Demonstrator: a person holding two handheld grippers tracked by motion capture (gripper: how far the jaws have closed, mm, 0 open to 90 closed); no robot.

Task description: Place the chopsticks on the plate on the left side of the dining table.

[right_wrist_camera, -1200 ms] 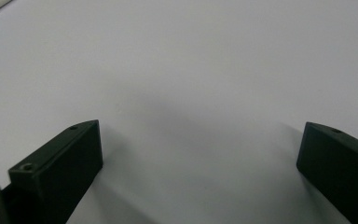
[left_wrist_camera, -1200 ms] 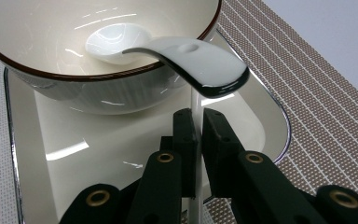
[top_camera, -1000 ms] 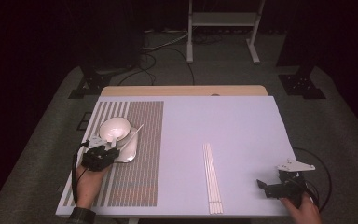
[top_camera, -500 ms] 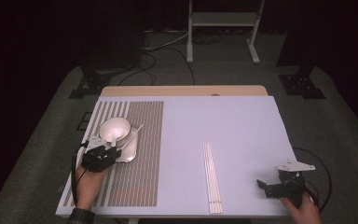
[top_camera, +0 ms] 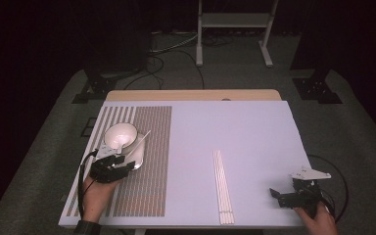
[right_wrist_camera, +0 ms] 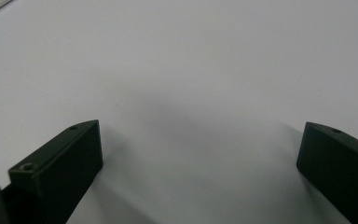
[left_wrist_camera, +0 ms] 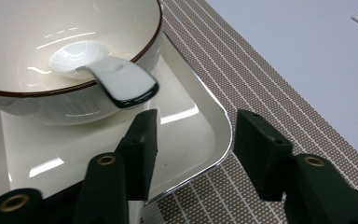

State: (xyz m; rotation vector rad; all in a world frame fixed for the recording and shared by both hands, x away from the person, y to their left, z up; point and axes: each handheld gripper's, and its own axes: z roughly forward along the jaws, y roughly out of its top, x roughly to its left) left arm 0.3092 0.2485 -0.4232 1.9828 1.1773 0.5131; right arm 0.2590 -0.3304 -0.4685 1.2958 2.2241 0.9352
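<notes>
bench (top_camera: pixel 254 142): pale top, most of it bare, a wooden strip along the far edge.
mat (top_camera: pixel 142 166): brown striped placemat running down the bench's left side, far edge to near edge.
tray (left_wrist_camera: pixel 200 135): white, glossy, rounded corners, sitting on the mat toward the left edge; also visible from above (top_camera: pixel 138 155).
bowl (top_camera: pixel 120 135): white with a dark rim, standing on the tray's far part.
spoon (left_wrist_camera: pixel 116 81): white ceramic, scoop down in the bowl, handle hanging out over the rim toward the tool.
sticks (top_camera: pixel 223 186): pale bundle lying straight on the bare bench right of the middle, reaching to the near edge.
what changed: left tool (left_wrist_camera: pixel 193 140) was nearly closed at the tray's near corner a second ago, and its jaws have just been opening. My guess is it's letting go after setting the tray down, so this placement looks about done.
left tool now: jaws roughly half apart, straddling the tray's corner rim, pads not pressing on it as far as I can see.
right tool (top_camera: pixel 293 196): parked at the near right corner, jaws wide apart over bare bench, holding nothing.
</notes>
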